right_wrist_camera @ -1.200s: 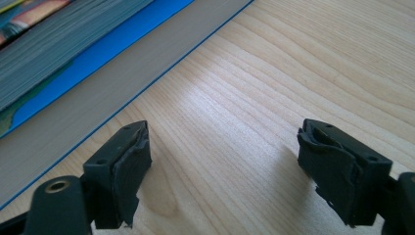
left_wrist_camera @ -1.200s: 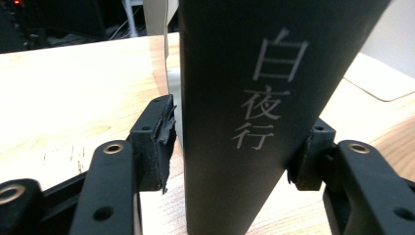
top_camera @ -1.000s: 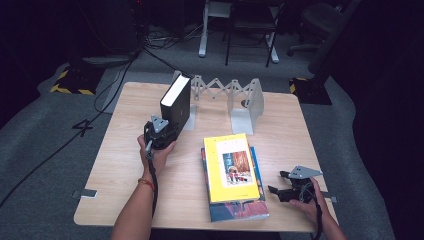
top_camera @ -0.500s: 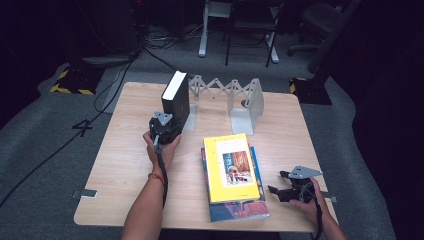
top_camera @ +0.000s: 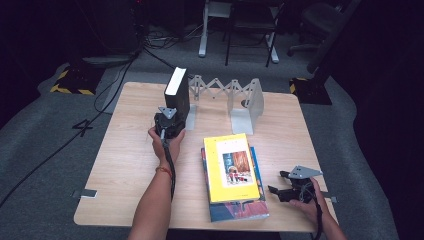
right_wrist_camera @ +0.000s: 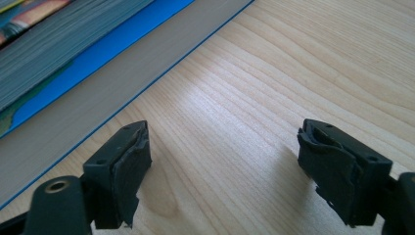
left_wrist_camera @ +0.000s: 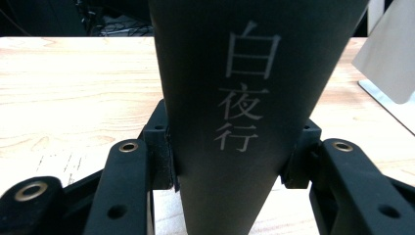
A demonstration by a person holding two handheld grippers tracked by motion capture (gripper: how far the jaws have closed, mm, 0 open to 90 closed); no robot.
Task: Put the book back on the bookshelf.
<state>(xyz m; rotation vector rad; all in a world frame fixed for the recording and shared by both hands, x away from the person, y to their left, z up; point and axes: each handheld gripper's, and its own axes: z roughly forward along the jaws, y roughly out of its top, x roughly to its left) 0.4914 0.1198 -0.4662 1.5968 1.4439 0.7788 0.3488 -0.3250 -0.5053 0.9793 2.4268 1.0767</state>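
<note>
Nearest the person, at the bench's (top_camera: pixel 125 165) right front corner, the right gripper (top_camera: pixel 280 190) is rested with jaws wide apart and nothing between them, just beside the stack of flat books (top_camera: pixel 232 175). Farther back on the left, the black book (top_camera: pixel 177 92) is held upright by its spine in the left gripper (left_wrist_camera: pixel 230 156), at the left end of the folding book rack (top_camera: pixel 235 95). Shelving appears under way; next, it must be seated squarely against the rack's end plate before release.
</note>
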